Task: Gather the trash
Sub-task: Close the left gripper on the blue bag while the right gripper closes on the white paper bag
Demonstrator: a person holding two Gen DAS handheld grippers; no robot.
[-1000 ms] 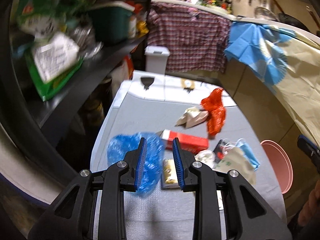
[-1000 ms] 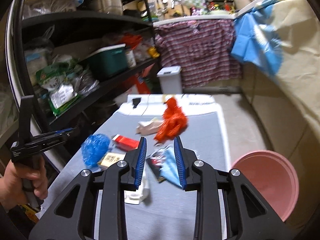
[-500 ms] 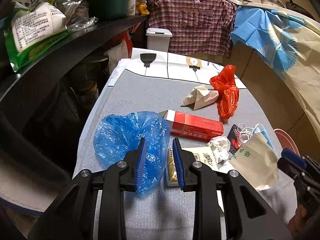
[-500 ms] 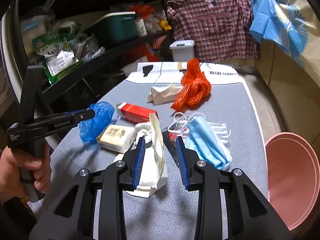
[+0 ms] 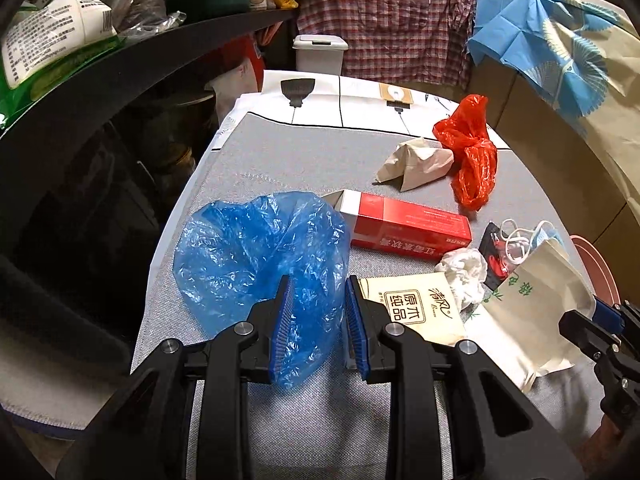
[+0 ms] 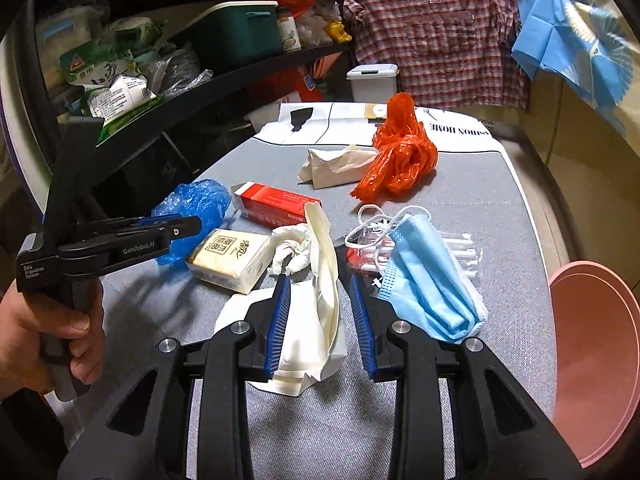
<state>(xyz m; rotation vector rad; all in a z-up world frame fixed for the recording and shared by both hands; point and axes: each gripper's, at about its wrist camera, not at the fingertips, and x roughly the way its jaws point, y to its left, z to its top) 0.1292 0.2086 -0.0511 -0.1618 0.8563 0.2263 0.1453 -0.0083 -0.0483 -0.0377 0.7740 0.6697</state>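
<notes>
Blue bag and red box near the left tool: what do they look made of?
Blue bag: thin plastic film, likely; crinkled, glossy, see-through.
Red box: printed cardboard, apparently; sharp edges, an open end flap, slight sheen.

Trash lies scattered around a red carton (image 5: 412, 226), which lies flat. Left of it is a crumpled blue bag (image 5: 256, 256); behind it, a beige wrapper (image 5: 416, 162) and a knotted orange bag (image 5: 470, 156); in front, a tissue pack (image 5: 416, 306), a white wad (image 5: 464, 266), a limp paper bag (image 5: 528, 312) and a face mask (image 6: 428, 280).
</notes>
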